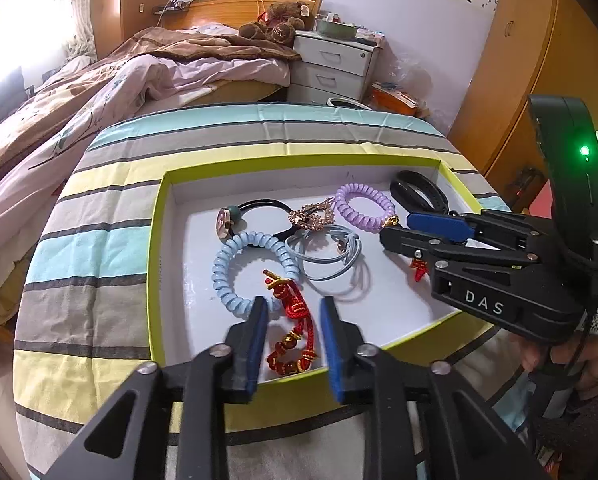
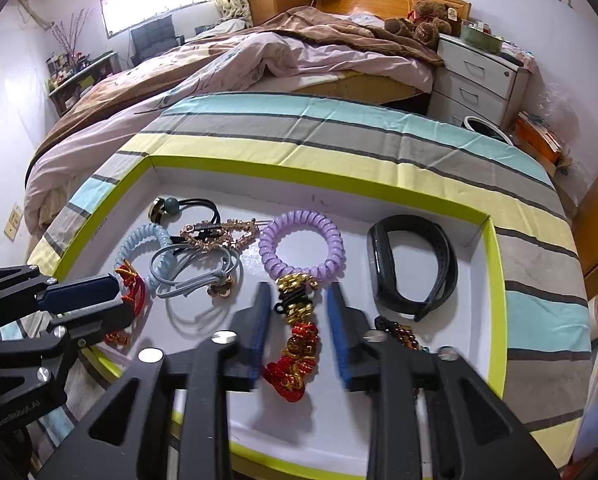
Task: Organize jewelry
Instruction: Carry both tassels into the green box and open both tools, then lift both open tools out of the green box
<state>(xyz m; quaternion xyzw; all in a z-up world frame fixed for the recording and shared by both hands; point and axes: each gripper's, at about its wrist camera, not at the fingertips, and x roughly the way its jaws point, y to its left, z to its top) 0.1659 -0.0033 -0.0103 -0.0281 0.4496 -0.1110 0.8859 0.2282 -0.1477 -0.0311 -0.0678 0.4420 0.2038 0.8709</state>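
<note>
A white box lid with a lime rim (image 1: 155, 240) lies on a striped cloth and holds the jewelry. My left gripper (image 1: 293, 308) is open astride a red cord bracelet (image 1: 293, 300) at the lid's near edge; the pads stand clear of it. My right gripper (image 2: 299, 292) is open around a red and gold charm (image 2: 299, 344) that hangs from a purple coil tie (image 2: 301, 244). Also in the lid are a light blue coil tie (image 1: 235, 256), a grey elastic (image 1: 327, 256), a rhinestone clip (image 1: 311, 216) and a black wristband (image 2: 415, 264).
The striped cloth (image 2: 339, 128) covers a round table. Behind it stand an unmade bed (image 2: 239, 60) and a white drawer unit (image 2: 479, 76). A wooden wardrobe (image 1: 519, 60) rises at the right. A dark bead string (image 2: 395, 330) lies by the right finger.
</note>
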